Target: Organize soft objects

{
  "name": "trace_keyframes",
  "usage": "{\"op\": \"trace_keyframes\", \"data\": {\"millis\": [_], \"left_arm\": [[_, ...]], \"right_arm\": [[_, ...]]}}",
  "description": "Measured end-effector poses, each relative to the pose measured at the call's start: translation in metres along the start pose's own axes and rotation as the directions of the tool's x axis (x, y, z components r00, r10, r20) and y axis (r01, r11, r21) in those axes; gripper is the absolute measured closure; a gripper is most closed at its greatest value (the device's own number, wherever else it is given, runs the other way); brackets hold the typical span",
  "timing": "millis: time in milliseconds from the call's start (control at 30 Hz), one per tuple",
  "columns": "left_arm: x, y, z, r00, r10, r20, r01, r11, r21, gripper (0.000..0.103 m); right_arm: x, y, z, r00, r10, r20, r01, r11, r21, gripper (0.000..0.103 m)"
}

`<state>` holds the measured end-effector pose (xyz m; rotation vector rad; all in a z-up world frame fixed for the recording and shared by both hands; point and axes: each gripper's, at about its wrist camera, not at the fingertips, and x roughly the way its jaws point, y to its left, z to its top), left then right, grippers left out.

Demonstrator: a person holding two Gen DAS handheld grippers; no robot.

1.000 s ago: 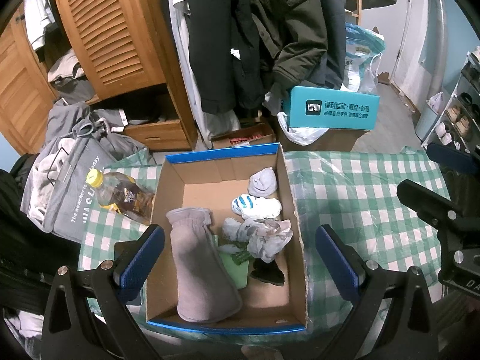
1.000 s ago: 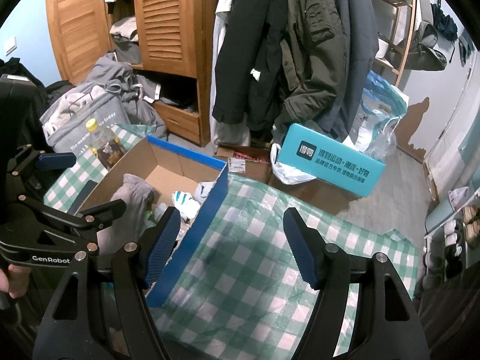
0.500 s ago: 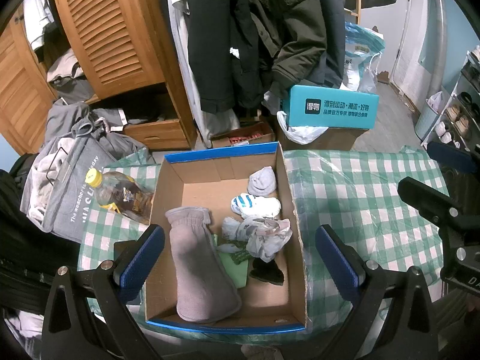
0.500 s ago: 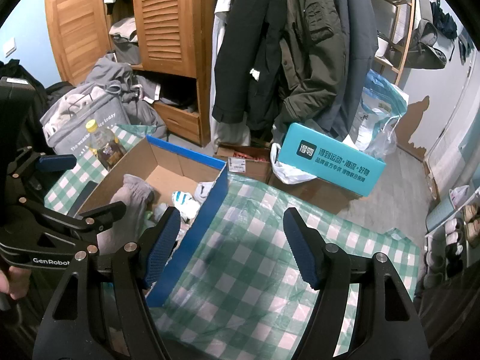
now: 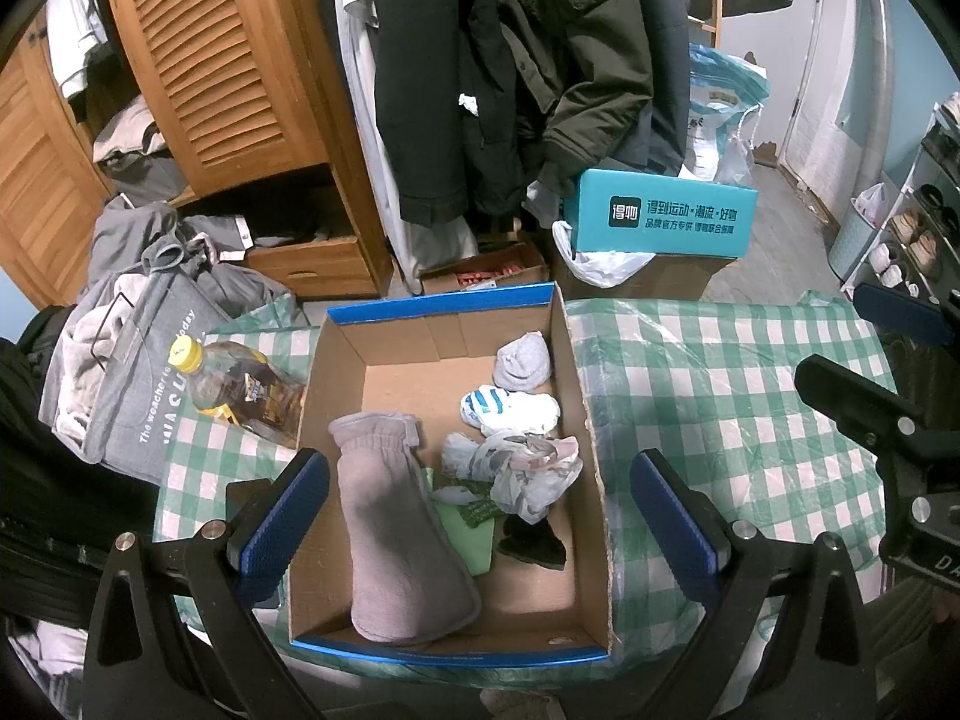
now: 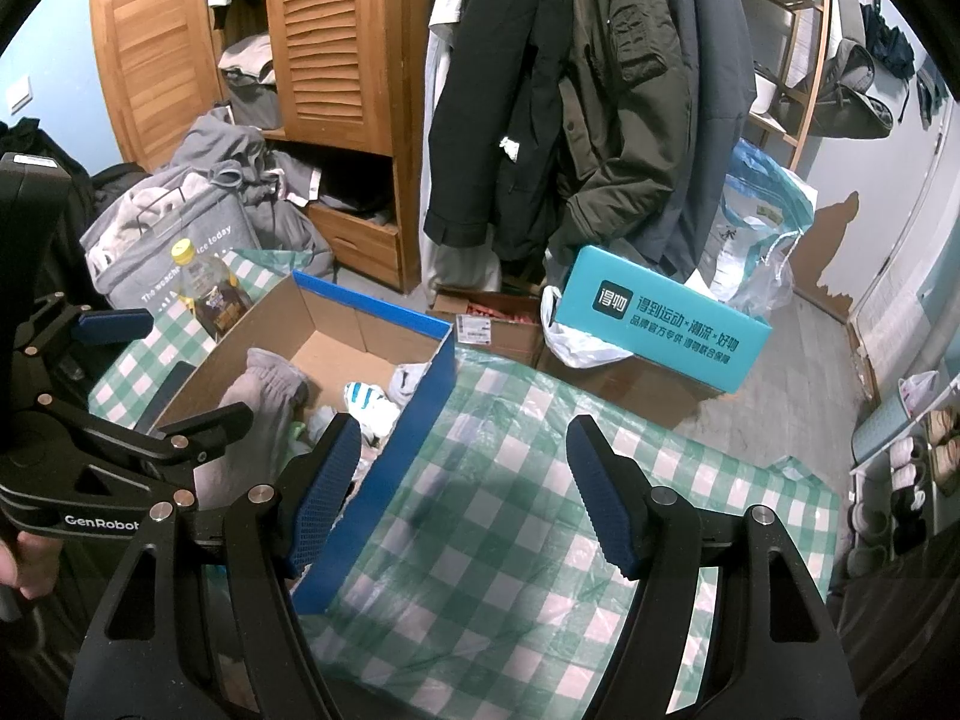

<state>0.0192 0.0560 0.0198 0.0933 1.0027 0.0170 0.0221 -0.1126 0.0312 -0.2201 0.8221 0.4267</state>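
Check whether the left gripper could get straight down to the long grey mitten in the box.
Probably yes. The left gripper hangs over the open cardboard box, jaws wide and empty, and the grey mitten lies on top with nothing covering it.

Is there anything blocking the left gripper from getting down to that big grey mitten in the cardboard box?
Nothing visible does. The box has no lid, and the grey mitten lies on top, along the box's left side. The left gripper hangs above with its fingers open and empty.
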Motion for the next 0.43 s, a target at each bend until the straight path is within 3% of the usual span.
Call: {"op": "trace_keyframes", "data": {"millis": [433], "left_arm": [[-0.0012,-0.0095,-0.0055,1.000,-0.004,0.004,0.004,1.000,0.008,0.002]], "right_arm": [[-0.0001,-0.0006,0.0002,1.000,-0.001,0.000,0.001,1.000,0.001,0.032]]}}
